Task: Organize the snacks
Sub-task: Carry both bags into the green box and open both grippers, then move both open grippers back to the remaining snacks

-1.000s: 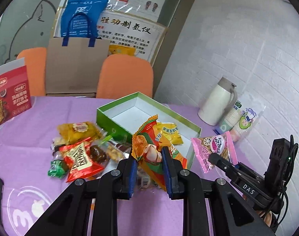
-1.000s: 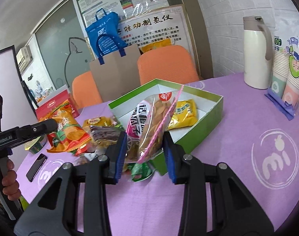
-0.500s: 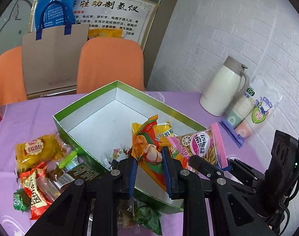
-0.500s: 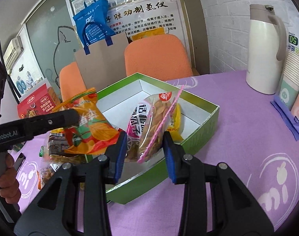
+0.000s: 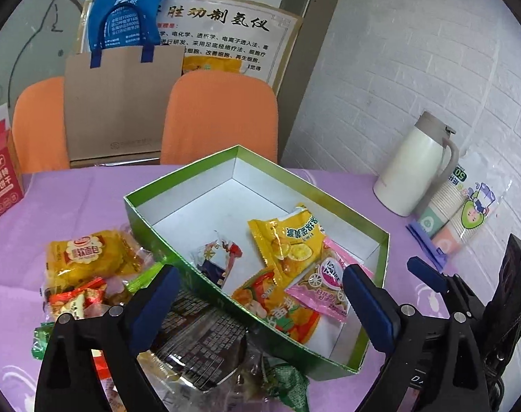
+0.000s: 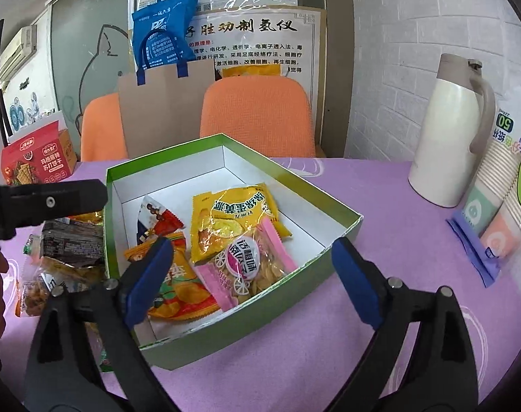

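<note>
Snacks (image 6: pixel 233 237) crowd green box's (image 6: pixel 343 213) near corner.

Your left gripper (image 5: pixel 260 302) hangs wide apart and empty over the near edge of the green box (image 5: pixel 150 221). Inside the box lie a yellow packet (image 5: pixel 288 240), an orange packet (image 5: pixel 277 305) and a pink packet (image 5: pixel 325 286); more snacks (image 5: pixel 89 257) pile left of it

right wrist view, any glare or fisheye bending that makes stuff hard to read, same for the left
Right wrist view: glare streaks the plastic over the wall poster; the thermos and brick lines bow near the rim. Left wrist view: dark corners, glare on the same poster; the snack pile beside the green box looks soft.
</note>
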Demonstrator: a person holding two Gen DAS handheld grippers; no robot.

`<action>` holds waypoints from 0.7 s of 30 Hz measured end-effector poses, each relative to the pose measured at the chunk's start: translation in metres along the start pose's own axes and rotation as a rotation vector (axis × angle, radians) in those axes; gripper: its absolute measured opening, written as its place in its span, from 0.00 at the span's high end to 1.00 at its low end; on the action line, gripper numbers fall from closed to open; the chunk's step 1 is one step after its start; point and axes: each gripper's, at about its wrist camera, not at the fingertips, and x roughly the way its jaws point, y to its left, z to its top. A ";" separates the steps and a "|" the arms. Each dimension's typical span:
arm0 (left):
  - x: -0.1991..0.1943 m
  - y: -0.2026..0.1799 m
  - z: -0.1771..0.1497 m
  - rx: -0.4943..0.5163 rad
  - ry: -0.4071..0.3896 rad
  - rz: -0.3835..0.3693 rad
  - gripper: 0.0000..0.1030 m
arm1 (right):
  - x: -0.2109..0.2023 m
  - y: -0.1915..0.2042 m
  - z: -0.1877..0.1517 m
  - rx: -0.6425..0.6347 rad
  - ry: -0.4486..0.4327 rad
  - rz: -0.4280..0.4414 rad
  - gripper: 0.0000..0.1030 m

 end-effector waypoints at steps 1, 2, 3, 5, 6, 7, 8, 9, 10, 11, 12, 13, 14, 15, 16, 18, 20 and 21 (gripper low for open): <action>-0.004 0.001 0.000 0.001 -0.005 0.005 0.05 | -0.003 0.000 0.000 0.013 0.002 0.004 0.09; -0.008 0.001 0.000 0.001 -0.010 0.008 0.05 | -0.007 0.000 0.000 0.025 0.002 0.010 0.09; -0.013 0.002 -0.001 0.000 -0.014 0.009 0.05 | -0.012 0.001 0.000 0.035 0.001 0.018 0.09; -0.026 0.005 -0.003 -0.005 -0.026 0.005 0.05 | -0.024 0.003 0.001 0.053 -0.007 0.033 0.08; -0.033 0.007 -0.003 -0.007 -0.032 0.007 0.05 | -0.030 0.005 0.001 0.057 -0.014 0.037 0.07; -0.040 0.008 -0.005 -0.009 -0.039 0.012 0.05 | -0.036 0.009 0.002 0.059 -0.025 0.041 0.06; -0.048 0.010 -0.006 -0.012 -0.045 0.018 0.05 | -0.044 0.012 0.002 0.059 -0.039 0.045 0.05; -0.055 0.012 -0.009 -0.016 -0.051 0.023 0.05 | -0.050 0.016 0.002 0.058 -0.054 0.046 0.04; -0.064 0.014 -0.012 -0.020 -0.057 0.025 0.05 | -0.058 0.020 0.001 0.056 -0.067 0.049 0.04; -0.071 0.017 -0.016 -0.023 -0.063 0.024 0.04 | -0.065 0.024 -0.001 0.052 -0.079 0.056 0.03; -0.079 0.021 -0.021 -0.027 -0.069 0.023 0.04 | -0.071 0.027 -0.002 0.049 -0.086 0.065 0.03; -0.086 0.024 -0.026 -0.032 -0.072 0.021 0.04 | -0.075 0.030 -0.003 0.046 -0.091 0.074 0.03; -0.091 0.028 -0.031 -0.037 -0.071 0.016 0.04 | -0.081 0.034 -0.006 0.041 -0.093 0.087 0.03; -0.094 0.031 -0.036 -0.041 -0.066 0.013 0.04 | -0.084 0.038 -0.009 0.036 -0.090 0.098 0.03; -0.097 0.036 -0.042 -0.044 -0.056 0.012 0.04 | -0.087 0.042 -0.012 0.030 -0.084 0.111 0.03; -0.101 0.045 -0.054 -0.049 -0.039 0.015 0.04 | -0.089 0.049 -0.019 0.019 -0.072 0.135 0.03; -0.105 0.053 -0.066 -0.053 -0.034 0.029 0.04 | -0.090 0.056 -0.029 0.011 -0.057 0.156 0.03; -0.106 0.056 -0.073 -0.054 -0.031 0.036 0.04 | -0.089 0.060 -0.035 0.010 -0.043 0.168 0.03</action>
